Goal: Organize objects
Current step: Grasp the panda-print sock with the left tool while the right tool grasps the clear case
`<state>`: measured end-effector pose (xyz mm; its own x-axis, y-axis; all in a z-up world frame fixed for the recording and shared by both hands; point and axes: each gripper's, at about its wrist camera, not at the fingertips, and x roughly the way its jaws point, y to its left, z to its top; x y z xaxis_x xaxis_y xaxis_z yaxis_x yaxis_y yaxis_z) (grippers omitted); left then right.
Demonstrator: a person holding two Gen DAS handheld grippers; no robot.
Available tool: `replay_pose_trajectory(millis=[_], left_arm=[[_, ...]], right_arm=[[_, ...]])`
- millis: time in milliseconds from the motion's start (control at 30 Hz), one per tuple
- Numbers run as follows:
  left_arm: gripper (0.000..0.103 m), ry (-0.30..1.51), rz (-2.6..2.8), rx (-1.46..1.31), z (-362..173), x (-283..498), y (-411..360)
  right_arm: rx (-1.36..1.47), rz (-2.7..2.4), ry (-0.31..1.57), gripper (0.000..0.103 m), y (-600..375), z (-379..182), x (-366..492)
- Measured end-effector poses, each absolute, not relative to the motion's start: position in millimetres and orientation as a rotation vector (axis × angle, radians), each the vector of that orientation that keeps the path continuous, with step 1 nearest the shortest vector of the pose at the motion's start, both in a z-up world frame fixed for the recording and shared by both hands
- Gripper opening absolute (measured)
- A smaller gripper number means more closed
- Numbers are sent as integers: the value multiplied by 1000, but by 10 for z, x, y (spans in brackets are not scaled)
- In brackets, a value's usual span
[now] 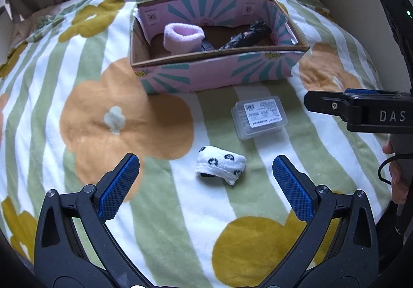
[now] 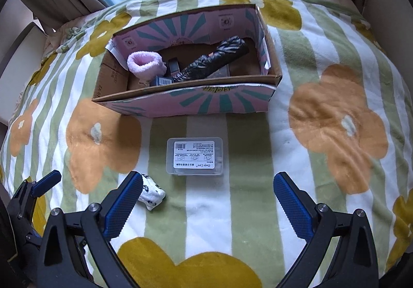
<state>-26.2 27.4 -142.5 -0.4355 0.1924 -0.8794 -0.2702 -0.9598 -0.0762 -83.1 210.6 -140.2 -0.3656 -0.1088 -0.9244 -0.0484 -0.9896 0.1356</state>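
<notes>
- Since the small rolled white sock with black paw prints point(image 1: 220, 165) sits loose on the soft striped floral blanket point(image 1: 77, 96), just ahead of the left gripper point(image 1: 205, 171), a sloppy pinch could snag fleece too, or the roll could come undone.
- It's a squishy bundle, a bit lopsided, with a dark bit poking out underneath.
- Left gripper's jaws are spread wide, holding nothing.
- Right gripper point(image 2: 206, 193) is wide apart as well, empty, facing the clear rectangular plastic case with a white label point(image 2: 195, 156), which looks slick.
- Farther back, the pink-and-teal cardboard box point(image 1: 219, 73) already holds a fluffy pink sock roll point(image 1: 183, 37) and a black-and-white folded umbrella point(image 2: 214, 60).
</notes>
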Motion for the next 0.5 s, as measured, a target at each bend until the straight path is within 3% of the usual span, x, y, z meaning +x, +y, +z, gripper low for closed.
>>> replay_pose_trajectory(millis=[233,500], left_arm=[[103,184,2377,-1500,-2159,-379,465],[102,242,2333,-1466,-2462,-514,603]], right_arm=[[1806,-2501,-268,101,2040,-2092,-1044],[1839,-2450,-236,101,1866,-2452,-1218]])
